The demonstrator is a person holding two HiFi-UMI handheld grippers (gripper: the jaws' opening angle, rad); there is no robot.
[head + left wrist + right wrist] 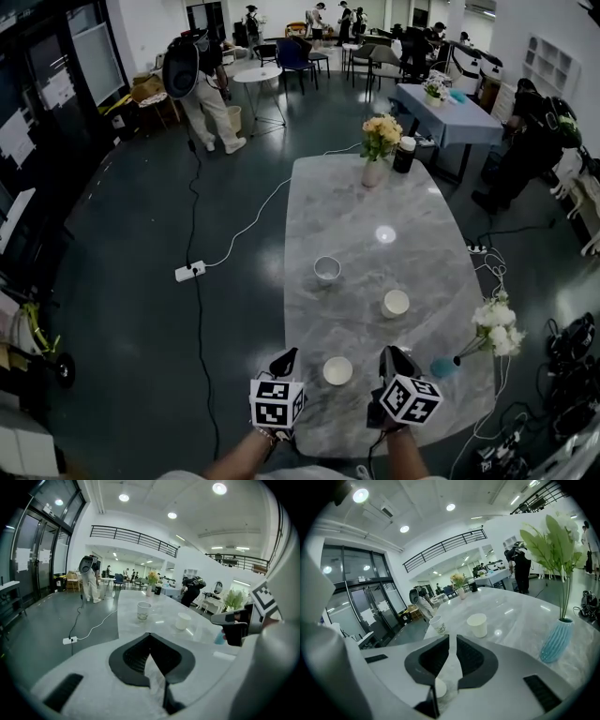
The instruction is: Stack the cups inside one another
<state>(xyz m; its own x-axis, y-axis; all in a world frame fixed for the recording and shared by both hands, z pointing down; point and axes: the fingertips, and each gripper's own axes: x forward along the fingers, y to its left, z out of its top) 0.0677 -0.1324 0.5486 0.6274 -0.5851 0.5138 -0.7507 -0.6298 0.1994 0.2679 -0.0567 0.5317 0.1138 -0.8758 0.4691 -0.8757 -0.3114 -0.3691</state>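
Three cups stand on the marble table (pixel 375 202). A patterned cup (pixel 326 269) is farthest from me, a white cup (pixel 396 303) sits to its right, and a third white cup (pixel 337 370) stands near the front edge. That nearest cup lies between my left gripper (pixel 285 358) and my right gripper (pixel 393 355), touching neither. Both grippers are shut and hold nothing. The left gripper view shows its jaws (pixel 150 635) closed, with the patterned cup (pixel 144 611) and white cup (pixel 183 620) ahead. Past the shut right gripper (pixel 452 637) stand the white cup (pixel 477 625) and patterned cup (pixel 437 624).
A blue vase (pixel 443 367) with white flowers stands at the table's right edge, close to my right gripper. A vase of yellow flowers (pixel 378 150) and a dark jar (pixel 404 155) sit at the far end. A power strip (pixel 189 271) lies on the floor at left.
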